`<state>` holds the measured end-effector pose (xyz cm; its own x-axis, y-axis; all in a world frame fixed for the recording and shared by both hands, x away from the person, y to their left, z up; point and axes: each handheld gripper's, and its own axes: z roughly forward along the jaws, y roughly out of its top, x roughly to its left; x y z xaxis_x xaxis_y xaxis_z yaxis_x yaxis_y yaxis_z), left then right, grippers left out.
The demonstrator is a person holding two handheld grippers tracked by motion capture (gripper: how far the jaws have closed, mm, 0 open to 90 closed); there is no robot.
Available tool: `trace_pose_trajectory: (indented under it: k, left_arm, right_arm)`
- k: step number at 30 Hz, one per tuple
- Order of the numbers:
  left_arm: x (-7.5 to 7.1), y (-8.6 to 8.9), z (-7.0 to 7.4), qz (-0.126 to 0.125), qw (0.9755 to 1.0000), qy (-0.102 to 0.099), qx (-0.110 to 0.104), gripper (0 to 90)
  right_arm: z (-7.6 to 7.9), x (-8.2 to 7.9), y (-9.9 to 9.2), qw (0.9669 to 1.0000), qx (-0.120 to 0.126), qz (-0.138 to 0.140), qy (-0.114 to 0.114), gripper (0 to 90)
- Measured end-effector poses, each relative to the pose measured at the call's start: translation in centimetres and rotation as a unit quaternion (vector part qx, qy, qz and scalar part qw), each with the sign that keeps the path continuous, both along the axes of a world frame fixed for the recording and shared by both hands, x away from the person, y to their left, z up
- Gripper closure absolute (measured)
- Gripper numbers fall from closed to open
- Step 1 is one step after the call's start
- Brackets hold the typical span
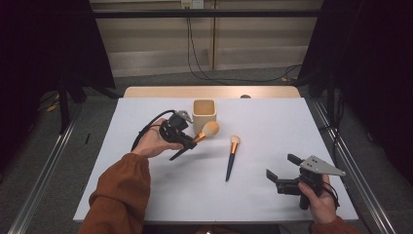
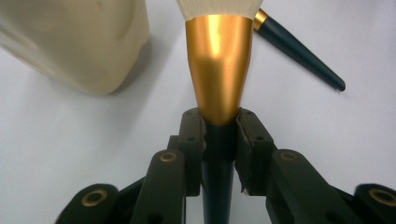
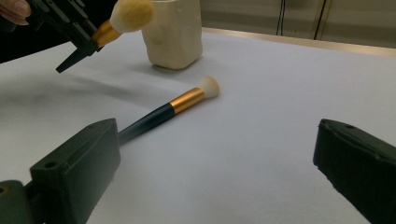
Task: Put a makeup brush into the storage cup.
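Note:
My left gripper (image 1: 187, 141) is shut on the large makeup brush (image 1: 207, 130), held in the air just in front of the cream cup (image 1: 204, 115). In the left gripper view the jaws clamp the dark handle right below the gold ferrule (image 2: 218, 70), with the cup (image 2: 79, 42) at upper left. The large brush (image 3: 122, 18) has a fluffy pale head. A smaller brush (image 1: 232, 157) with a dark handle and gold band lies flat mid-table, also the smaller brush (image 3: 173, 106). My right gripper (image 1: 283, 172) stands open near the front right, its jaws wide apart and holding nothing.
The white table top (image 1: 272, 122) has bare room on the right and front. A wooden strip (image 1: 209, 91) runs along its far edge. Cables hang down the wall behind. Metal rails line the floor on both sides.

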<state>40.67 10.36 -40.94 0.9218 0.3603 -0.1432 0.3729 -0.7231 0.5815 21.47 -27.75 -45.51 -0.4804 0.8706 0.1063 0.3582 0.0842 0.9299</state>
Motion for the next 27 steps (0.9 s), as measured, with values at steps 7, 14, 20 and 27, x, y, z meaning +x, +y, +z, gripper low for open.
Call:
trace_pose_trajectory:
  k: [7,14,20,27]
  left_arm:
    - [0.0,1.1,0.0,0.031,0.9985,-0.005,-0.045,74.2]
    - [-0.3,1.8,0.2,0.057,0.9948,-0.017,-0.082,74.2]
    - [-0.7,2.3,0.2,0.066,0.9922,-0.025,-0.102,74.2]
    - [-1.0,2.2,0.2,0.077,0.9878,-0.040,-0.130,74.1]
  right_arm:
    - [0.0,0.0,0.0,1.0000,0.004,0.003,-0.003,0.2]
    - [0.1,0.0,0.0,1.0000,0.005,0.003,-0.003,0.2]
    - [0.0,0.0,0.0,1.0000,0.004,0.003,-0.003,0.2]
    - [0.0,0.0,0.0,1.0000,0.004,0.005,-0.002,0.2]
